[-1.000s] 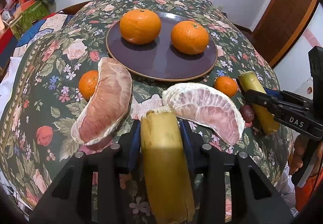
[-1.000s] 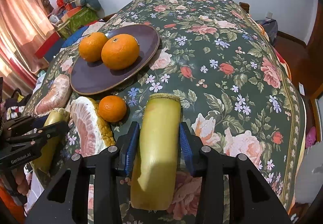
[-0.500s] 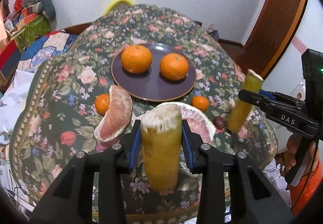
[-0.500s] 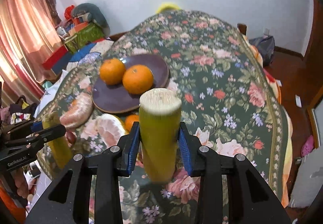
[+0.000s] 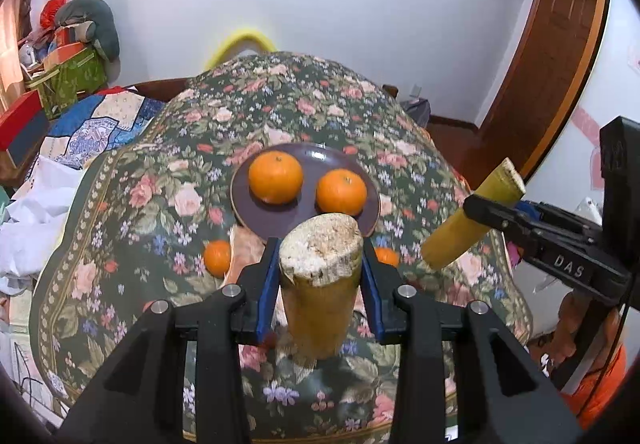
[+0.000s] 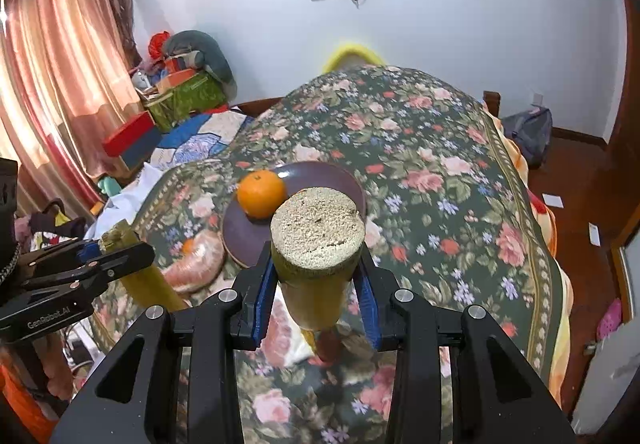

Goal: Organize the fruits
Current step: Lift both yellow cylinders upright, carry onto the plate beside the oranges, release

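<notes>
I see left gripper (image 5: 320, 276) clenched on cane A (image 5: 320, 296) | right gripper (image 6: 318, 276) clenched on cane B (image 6: 316, 248) | both aloft over counter (image 6: 440, 180), plate (image 5: 248, 200) at 12 | risk: smooth rind slips, drops onto oranges (image 5: 275, 176)

Two yellow-green cane pieces (image 5: 320, 308) (image 5: 460, 240) hanging clear above the floral surface (image 5: 120, 228), cut ends pale and fibrous. Two big oranges (image 5: 275, 177) (image 5: 341, 191) sitting side by side on a purple plate (image 5: 248, 208). Two small oranges (image 5: 217, 257) (image 5: 386, 256) and peeled pomelo segments (image 6: 196, 264) lying just beside the plate.
</notes>
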The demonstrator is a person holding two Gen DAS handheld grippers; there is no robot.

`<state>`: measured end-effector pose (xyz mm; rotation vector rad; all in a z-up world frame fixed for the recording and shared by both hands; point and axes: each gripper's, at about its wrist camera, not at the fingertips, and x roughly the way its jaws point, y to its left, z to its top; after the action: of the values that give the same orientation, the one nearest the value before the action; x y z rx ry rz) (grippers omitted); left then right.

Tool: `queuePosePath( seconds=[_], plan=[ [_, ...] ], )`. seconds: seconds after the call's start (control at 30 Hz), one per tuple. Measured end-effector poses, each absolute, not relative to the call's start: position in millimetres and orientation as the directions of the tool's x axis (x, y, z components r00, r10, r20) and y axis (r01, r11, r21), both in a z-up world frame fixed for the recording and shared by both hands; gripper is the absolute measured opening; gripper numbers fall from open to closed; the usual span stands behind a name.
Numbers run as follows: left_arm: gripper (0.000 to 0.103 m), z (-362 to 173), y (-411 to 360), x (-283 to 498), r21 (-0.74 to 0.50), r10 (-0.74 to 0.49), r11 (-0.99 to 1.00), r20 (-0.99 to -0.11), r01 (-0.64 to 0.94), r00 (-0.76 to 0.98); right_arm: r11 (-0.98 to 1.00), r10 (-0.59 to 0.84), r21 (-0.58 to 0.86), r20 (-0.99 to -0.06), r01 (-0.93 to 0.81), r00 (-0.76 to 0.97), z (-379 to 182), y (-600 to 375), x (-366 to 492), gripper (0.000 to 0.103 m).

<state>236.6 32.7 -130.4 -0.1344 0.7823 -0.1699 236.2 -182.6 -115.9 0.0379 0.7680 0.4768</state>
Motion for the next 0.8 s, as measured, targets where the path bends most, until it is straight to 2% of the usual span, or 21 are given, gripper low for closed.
queuePosePath(
  seconds=[0.27, 0.8],
  plan=[
    [0.037, -128.0, 43.4, 256.9, -0.207, -0.208, 0.974, -0.670, 0.089, 0.712, 0.877, 0.449, 0.201, -0.664, -0.436, 0.598, -123.4, -161.5, 251.3, 0.034],
    [0.037, -154.1, 54.1, 313.2, -0.185, -0.182, 0.980, -0.698, 0.071, 0.693, 0.841, 0.484, 0.216, -0.712, -0.496, 0.509, -153.9, -120.3, 293.9, 0.034]
  ],
)
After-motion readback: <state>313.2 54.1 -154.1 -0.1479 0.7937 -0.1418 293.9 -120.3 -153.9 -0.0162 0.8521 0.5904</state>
